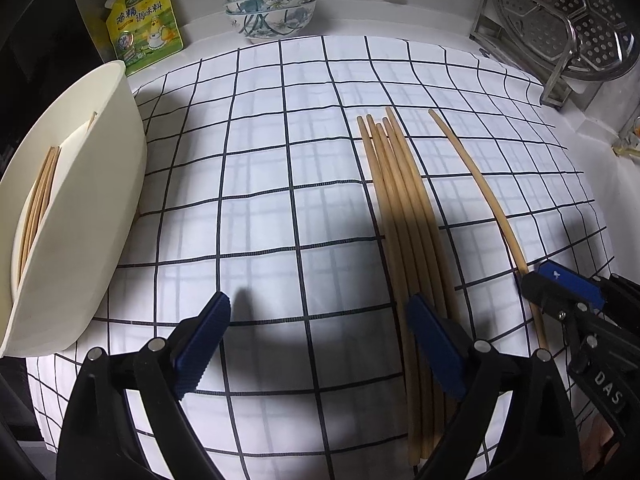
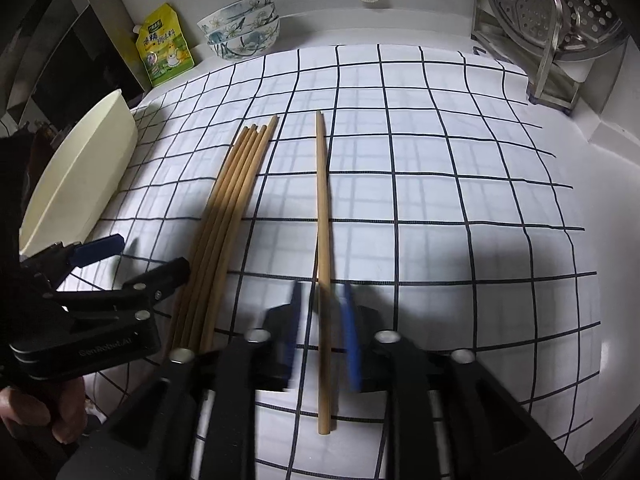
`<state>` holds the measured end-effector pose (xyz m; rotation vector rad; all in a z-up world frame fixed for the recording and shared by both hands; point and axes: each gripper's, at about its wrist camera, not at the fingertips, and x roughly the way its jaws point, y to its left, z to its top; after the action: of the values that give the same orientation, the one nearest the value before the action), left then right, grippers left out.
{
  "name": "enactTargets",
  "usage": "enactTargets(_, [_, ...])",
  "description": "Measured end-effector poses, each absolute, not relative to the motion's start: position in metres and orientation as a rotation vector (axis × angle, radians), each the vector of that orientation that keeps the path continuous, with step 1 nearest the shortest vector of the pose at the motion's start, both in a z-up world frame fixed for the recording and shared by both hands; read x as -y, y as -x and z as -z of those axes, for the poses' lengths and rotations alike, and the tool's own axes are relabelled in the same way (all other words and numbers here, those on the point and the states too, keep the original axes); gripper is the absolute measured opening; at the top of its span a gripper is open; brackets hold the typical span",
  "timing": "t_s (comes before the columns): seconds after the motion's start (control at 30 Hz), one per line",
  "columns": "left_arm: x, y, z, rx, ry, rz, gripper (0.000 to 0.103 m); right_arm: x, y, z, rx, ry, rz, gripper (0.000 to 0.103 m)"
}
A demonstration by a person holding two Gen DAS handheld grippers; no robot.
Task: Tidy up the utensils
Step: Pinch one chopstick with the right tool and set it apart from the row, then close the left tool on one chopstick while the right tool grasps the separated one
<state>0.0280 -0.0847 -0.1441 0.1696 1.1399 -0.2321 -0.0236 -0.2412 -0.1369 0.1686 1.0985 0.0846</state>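
While my right gripper (image 2: 320, 332) straddles the lone chopstick (image 2: 322, 208) at 6 o'clock, fingers narrow but not closed, my left gripper (image 1: 316, 344) waits wide beside the bundle (image 1: 400, 208), nearer the holder (image 1: 80, 216).

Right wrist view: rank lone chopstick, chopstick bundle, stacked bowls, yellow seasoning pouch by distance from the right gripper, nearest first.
From the right gripper:
1. Lone chopstick, between its fingers.
2. Chopstick bundle, just left on the cloth.
3. Stacked bowls and yellow seasoning pouch, far back left by the wall; too close to call.
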Motion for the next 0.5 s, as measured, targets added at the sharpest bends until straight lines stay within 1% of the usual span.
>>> enactTargets(0.03, [0.0849,-0.0284,0.1443,-1.14,-0.172,0.229,0.09,0.2417,0.0234,0.136,-1.092,-0.173,-0.084,0.032])
enactTargets(0.17, [0.0852,-0.03,0.1455,-1.142,-0.18,0.214,0.094,0.2424,0.0219,0.1362,-1.095,-0.164,-0.081,0.032])
enactTargets(0.2, [0.0849,-0.0301,0.1455,-1.142,-0.182,0.208,0.095,0.2425,0.0215,0.1366,-1.097,-0.166,-0.083,0.033])
enactTargets(0.23, [0.0854,-0.0302,0.1456,-1.143,-0.184,0.201,0.097,0.2423,0.0209,0.1375,-1.101,-0.163,-0.083,0.037])
enactTargets(0.37, [0.0871,-0.0317,0.1489,-1.156,-0.205,0.172,0.097,0.2425,0.0188,0.1385,-1.102,-0.147,-0.071,0.039])
enactTargets(0.47, [0.0854,-0.0344,0.1495,-1.152,-0.186,0.165,0.098,0.244,0.015,0.1406,-1.108,-0.139,-0.059,0.045])
enactTargets(0.5, [0.0855,-0.0358,0.1498,-1.153,-0.179,0.162,0.098,0.2448,0.0141,0.1414,-1.111,-0.138,-0.057,0.045])
